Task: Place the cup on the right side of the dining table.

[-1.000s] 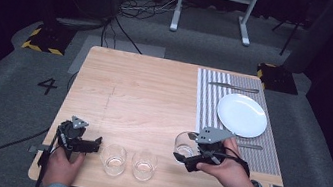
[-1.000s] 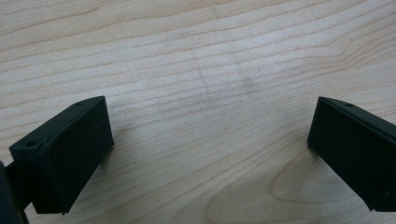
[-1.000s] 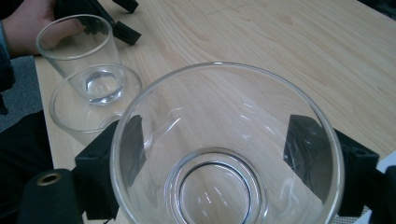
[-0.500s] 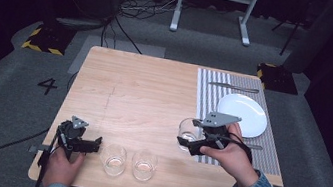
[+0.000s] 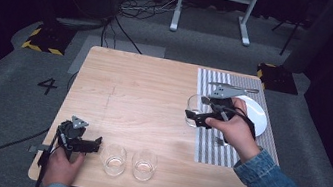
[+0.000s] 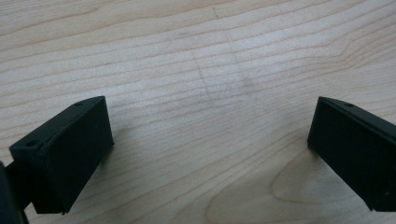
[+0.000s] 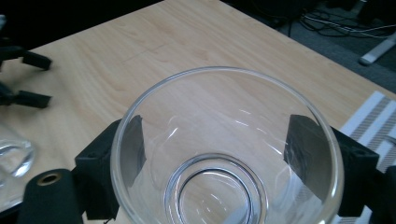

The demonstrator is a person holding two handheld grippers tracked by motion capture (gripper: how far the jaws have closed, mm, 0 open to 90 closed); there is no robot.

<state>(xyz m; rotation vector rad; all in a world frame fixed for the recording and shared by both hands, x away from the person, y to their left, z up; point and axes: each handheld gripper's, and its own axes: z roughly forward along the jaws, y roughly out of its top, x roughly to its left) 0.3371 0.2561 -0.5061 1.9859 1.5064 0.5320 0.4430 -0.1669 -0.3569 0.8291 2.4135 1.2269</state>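
My right gripper [image 5: 195, 116] is shut on a clear glass [image 5: 195, 110], held above the table at the left edge of the striped placemat [image 5: 206, 148]. In the right gripper view the glass [image 7: 224, 154] sits mouth-up between the two black jaws of my right gripper [image 7: 215, 144], one on each side of its wall. Near the table's front left corner my left gripper [image 5: 95, 144] lies low and points right, open. In the left gripper view my left gripper [image 6: 210, 154] has its jaws spread wide over bare wood, with nothing between them.
Two more clear glasses [image 5: 115, 159] [image 5: 144, 163] stand side by side near the front edge, just right of the left gripper. A white plate [image 5: 259, 119] lies on the placemat behind the right hand. A utensil [image 5: 251, 90] lies at the mat's far end.
The right gripper has carried the glass away from the front of the table and slightly right, toward the plate. The left gripper has stayed where it was.
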